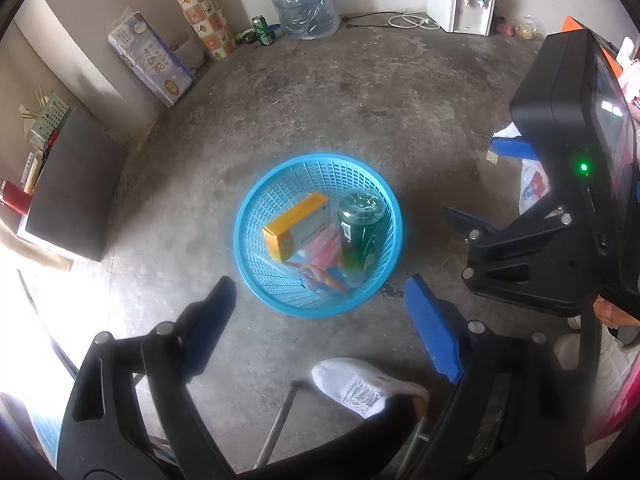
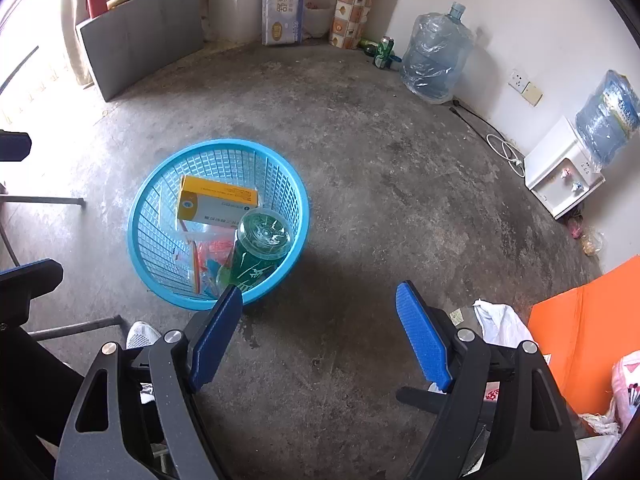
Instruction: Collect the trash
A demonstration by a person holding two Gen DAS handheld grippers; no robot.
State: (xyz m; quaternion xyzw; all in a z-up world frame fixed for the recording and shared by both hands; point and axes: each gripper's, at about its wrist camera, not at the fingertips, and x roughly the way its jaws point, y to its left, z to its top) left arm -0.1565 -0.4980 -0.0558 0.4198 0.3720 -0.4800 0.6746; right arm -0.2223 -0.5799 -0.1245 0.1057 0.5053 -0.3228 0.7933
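Trash sits in the blue basket [image 1: 256,204] on the floor: yellow box [image 1: 298,226], green bottle [image 1: 358,236]. I hold both hand-held grippers, left [image 1: 320,322] and right [image 2: 318,334], released and empty (above it). Risk, I judge: nudging the light basket and tipping the bottle out.

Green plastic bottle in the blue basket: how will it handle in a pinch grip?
The green clear-plastic bottle looks empty, so probably light and squashy. Its round, glossy body may slip or roll. It leans on the blue mesh basket's wall, so a nudge likely shifts it.
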